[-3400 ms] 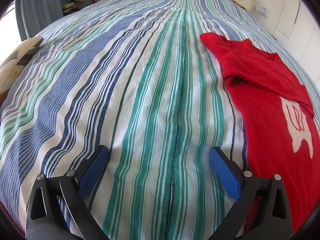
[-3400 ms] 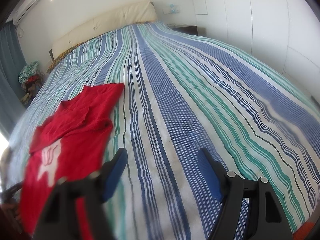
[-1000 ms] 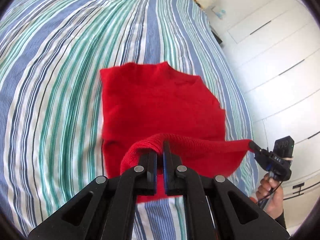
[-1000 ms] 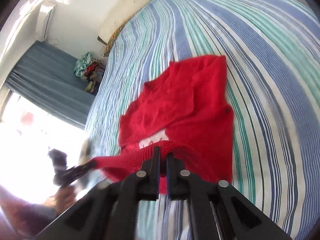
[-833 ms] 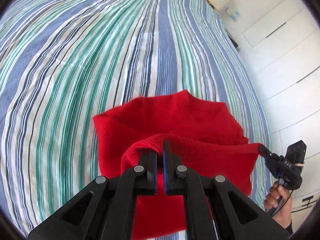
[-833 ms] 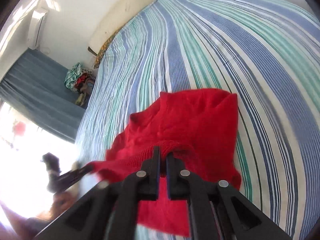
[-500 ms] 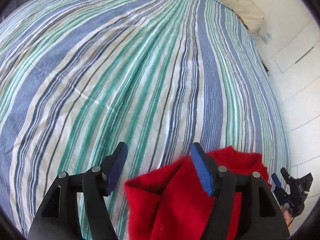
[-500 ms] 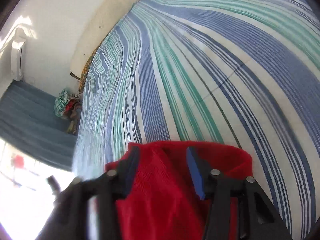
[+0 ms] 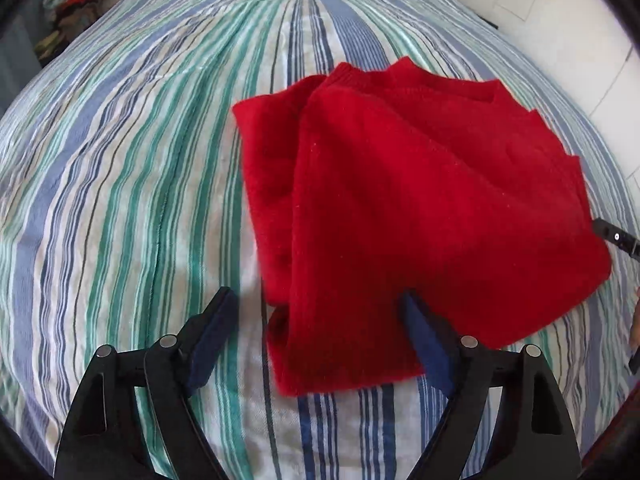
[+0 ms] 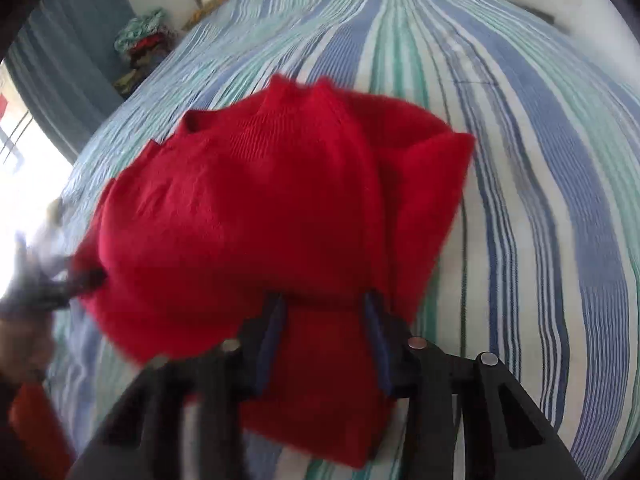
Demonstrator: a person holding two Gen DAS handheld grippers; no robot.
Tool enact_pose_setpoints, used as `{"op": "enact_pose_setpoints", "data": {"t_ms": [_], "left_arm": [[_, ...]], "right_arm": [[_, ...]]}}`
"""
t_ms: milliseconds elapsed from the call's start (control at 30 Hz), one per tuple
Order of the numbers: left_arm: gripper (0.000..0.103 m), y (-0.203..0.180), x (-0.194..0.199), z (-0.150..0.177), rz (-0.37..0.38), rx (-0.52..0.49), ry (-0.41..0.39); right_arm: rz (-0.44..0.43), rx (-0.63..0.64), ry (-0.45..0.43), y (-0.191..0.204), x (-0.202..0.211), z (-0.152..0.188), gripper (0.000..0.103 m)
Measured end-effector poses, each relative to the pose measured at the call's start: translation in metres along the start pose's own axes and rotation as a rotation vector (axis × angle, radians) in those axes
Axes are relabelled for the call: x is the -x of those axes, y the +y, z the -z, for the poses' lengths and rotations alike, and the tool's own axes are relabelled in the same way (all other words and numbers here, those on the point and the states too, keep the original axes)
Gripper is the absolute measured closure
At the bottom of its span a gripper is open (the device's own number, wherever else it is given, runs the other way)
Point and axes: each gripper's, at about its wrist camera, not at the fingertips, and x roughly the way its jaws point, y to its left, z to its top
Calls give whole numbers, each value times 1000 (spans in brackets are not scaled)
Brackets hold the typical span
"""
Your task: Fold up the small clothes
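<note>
Both claws tilt steeply down over the red sweater [image 9: 420, 208]: left claw [image 9: 320, 332] released wide, right claw [image 10: 324, 340] half-closing, apparently ungripped.

no words, labels, brand marks or numbers can be read anywhere in either view; the red sweater [image 9: 420, 208] shows only plain knit, and the striped bedspread [image 9: 140, 160] carries only stripes.

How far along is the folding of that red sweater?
Mostly done: the red sweater lies doubled over on the striped bedspread. The left gripper has just opened and let go. The right gripper straddles a fold, jaws closing. Left: tidying uneven edges.
</note>
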Motion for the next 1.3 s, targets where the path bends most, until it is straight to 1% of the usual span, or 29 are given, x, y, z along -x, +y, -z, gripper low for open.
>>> {"op": "enact_pose_setpoints", "data": {"t_ms": [33, 67, 100, 133, 200, 267, 500, 600, 833, 933, 1067, 1200, 1300], "left_arm": [[15, 1, 10, 2, 11, 18, -15], [15, 0, 20, 5, 16, 22, -30], [15, -3, 29, 7, 7, 16, -46], [15, -7, 37, 9, -14, 6, -60], [15, -13, 52, 13, -45, -12, -89], [15, -15, 64, 19, -70, -18, -112], [15, -16, 84, 32, -94, -15, -138], [15, -16, 92, 35, -95, -8, -148], [15, -14, 102, 39, -103, 2, -162], [14, -13, 99, 42, -113, -1, -158], [13, -4, 84, 51, -132, 13, -131], [13, 13, 64, 68, -154, 35, -129], [13, 29, 44, 83, -178, 62, -101]], "right_arm": [[36, -23, -29, 0, 15, 1, 55], [73, -15, -61, 4, 31, 4, 50], [69, 4, -99, 10, 46, 9, 42], [50, 23, -126, 16, 59, 14, 39], [47, 49, -143, 24, 74, 28, 39], [52, 55, -152, 31, 76, 39, 39], [22, -98, -177, 31, 75, 87, 39], [23, -117, -178, 32, 72, 99, 39], [52, -117, -178, 28, 74, 109, 39], [58, -126, -172, 25, 73, 114, 39], [68, -140, -167, 19, 72, 117, 39], [81, -146, -162, 15, 70, 120, 39], [93, -153, -151, 13, 67, 123, 39]]}}
